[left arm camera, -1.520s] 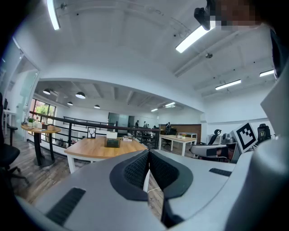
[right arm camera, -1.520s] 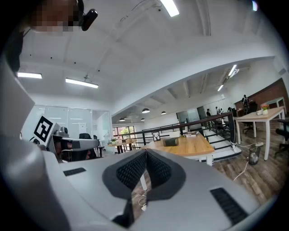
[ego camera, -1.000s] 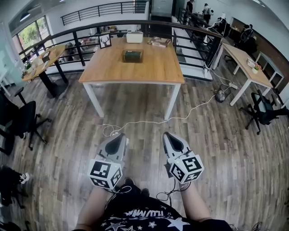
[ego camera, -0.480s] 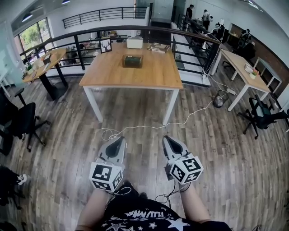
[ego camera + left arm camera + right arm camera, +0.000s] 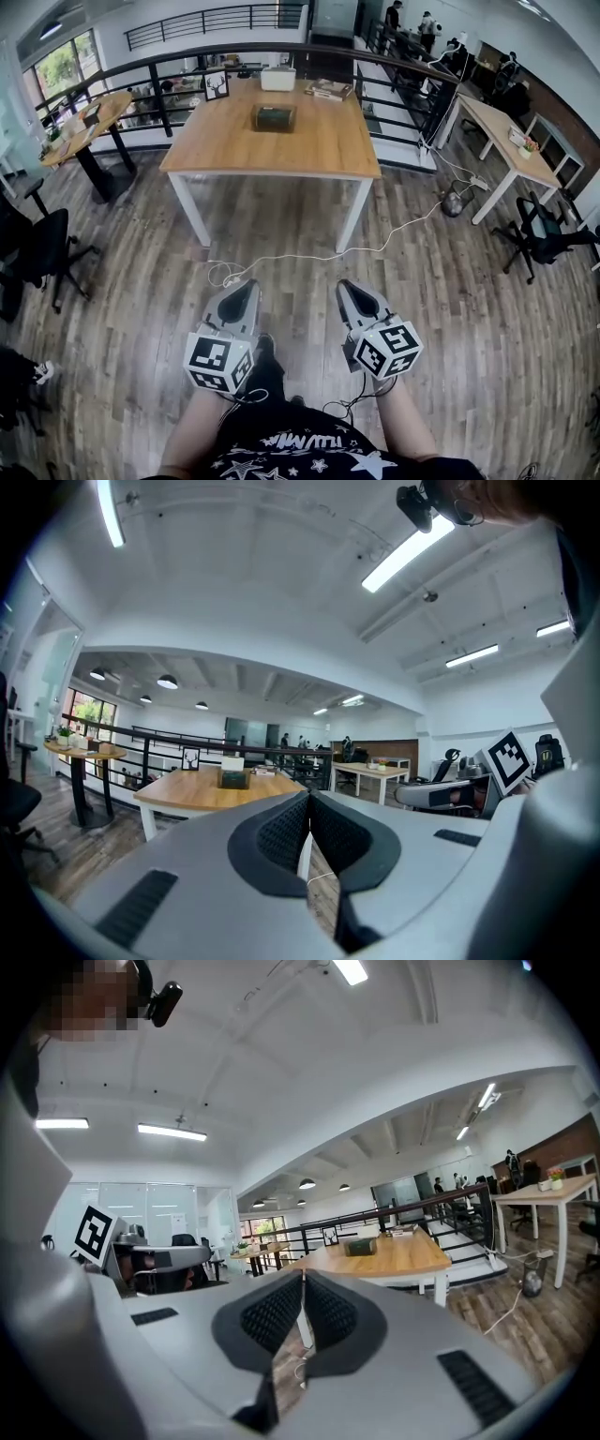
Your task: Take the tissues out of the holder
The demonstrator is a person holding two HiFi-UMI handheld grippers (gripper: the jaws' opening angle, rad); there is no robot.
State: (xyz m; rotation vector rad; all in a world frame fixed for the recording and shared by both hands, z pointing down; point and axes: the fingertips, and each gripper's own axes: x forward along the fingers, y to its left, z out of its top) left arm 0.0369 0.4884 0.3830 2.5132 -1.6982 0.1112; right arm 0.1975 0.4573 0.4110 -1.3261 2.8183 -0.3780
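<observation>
At the lower centre of the head view, the grey left gripper [image 5: 246,286] and grey right gripper [image 5: 350,284] point forward side by side. Both have their jaws pressed together on nothing, probably carried idle while the person walks up. Well ahead, at upper centre, the dark green box-shaped tissue holder [image 5: 274,116] sits on the light wooden table [image 5: 234,150]. Since a second ago the grippers' pose is unchanged; only a dark shoe [image 5: 265,349] has stepped forward between them.

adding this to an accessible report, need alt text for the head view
Seen from above, a person holds two shut, empty grippers, the left gripper and right gripper, low over a wood floor. Ahead, some way off, stands a wooden table with a dark tissue holder on it.
</observation>
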